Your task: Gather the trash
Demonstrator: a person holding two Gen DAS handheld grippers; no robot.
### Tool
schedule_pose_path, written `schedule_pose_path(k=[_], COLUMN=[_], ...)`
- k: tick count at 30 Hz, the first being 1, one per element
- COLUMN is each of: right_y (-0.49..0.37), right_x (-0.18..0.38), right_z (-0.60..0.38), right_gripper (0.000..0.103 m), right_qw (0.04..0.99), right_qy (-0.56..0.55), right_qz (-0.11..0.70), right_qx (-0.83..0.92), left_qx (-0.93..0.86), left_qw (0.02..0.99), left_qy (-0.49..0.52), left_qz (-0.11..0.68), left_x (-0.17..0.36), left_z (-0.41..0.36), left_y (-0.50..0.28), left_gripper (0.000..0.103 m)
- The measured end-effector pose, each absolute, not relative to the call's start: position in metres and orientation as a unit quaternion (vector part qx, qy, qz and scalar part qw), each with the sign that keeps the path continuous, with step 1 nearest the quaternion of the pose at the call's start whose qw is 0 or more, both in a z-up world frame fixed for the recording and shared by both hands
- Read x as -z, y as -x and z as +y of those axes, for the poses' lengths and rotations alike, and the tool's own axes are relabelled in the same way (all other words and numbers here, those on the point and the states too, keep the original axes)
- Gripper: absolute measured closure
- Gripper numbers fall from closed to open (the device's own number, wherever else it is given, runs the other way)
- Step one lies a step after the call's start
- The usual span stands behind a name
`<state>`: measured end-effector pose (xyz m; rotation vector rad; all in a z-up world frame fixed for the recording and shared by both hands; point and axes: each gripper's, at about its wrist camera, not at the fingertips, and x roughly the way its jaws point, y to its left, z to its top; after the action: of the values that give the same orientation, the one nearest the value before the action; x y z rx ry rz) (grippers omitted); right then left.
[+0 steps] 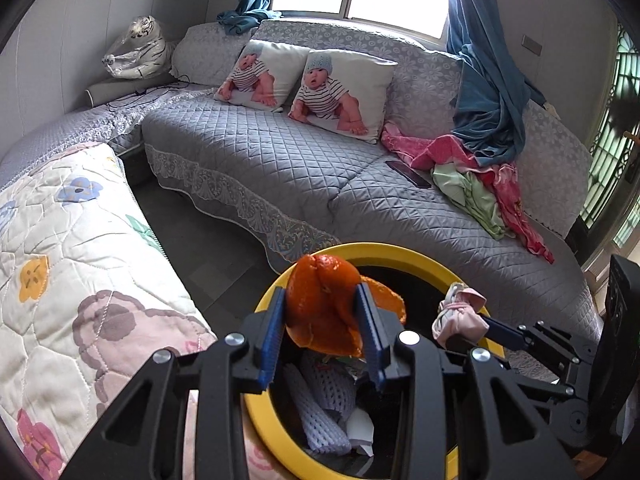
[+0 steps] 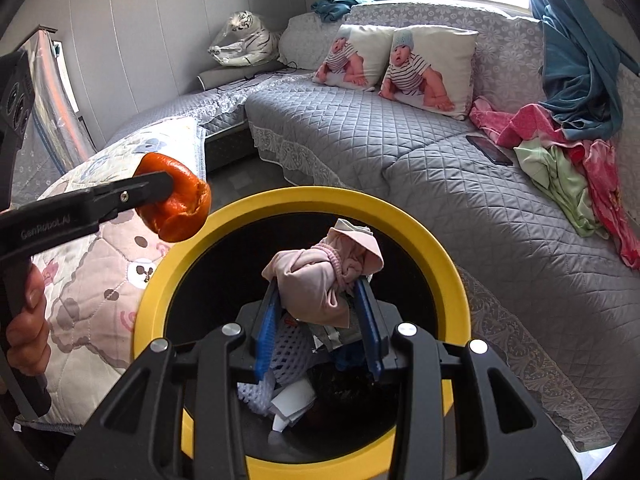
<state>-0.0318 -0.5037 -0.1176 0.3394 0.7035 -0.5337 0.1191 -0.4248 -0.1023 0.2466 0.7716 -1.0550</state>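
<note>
Over the round yellow-rimmed black trash bin (image 2: 440, 248), the left gripper (image 1: 323, 320) pinches a curled orange citrus peel (image 1: 320, 300) at the rim's ten o'clock while the right gripper (image 2: 320, 304) pinches a knotted pale pink cloth bundle (image 2: 324, 272) above the centre.

**One brand mark readable, on the left gripper's arm**

Look at the right wrist view: the only lettering you can read sits on the side of the left gripper (image 2: 166, 190), along its black arm near the left edge of the frame. It reads "GenRobot.AI" in small pale letters, slightly blurred, so the exact punctuation is hard to confirm. Nothing else carries legible text for you: the cushions (image 2: 430, 70) on the sofa show printed baby photos but no words, and the yellow-rimmed bin (image 2: 436, 232) has no label you can read.
</note>
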Motion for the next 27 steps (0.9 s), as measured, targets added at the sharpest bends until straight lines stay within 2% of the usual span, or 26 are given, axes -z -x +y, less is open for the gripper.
schedule_pose_path(k=[8, 12, 17, 27], right_y=[0.036, 0.038, 0.043, 0.028], right_x=[0.115, 0.113, 0.107, 0.091], right_z=[-0.508, -0.508, -0.509, -0.492], right_gripper=[0.062, 0.061, 0.061, 0.061], right_qw=[0.889, 0.89, 0.889, 0.898], right_qy=[-0.17, -0.167, -0.163, -0.145], right_qz=[0.339, 0.337, 0.331, 0.325], right_qx=[0.257, 0.26, 0.272, 0.259], left_qx=[0.495, 0.493, 0.484, 0.446], left_qw=[0.777, 0.782, 0.793, 0.827], left_qy=[-0.097, -0.088, -0.067, -0.035], left_qz=[0.376, 0.371, 0.365, 0.339], left_x=[0.1, 0.096, 0.086, 0.06], left_z=[-0.434, -0.432, -0.422, -0.358], left_y=[-0.125, -0.126, -0.132, -0.154], left_gripper=[0.064, 0.055, 0.049, 0.049])
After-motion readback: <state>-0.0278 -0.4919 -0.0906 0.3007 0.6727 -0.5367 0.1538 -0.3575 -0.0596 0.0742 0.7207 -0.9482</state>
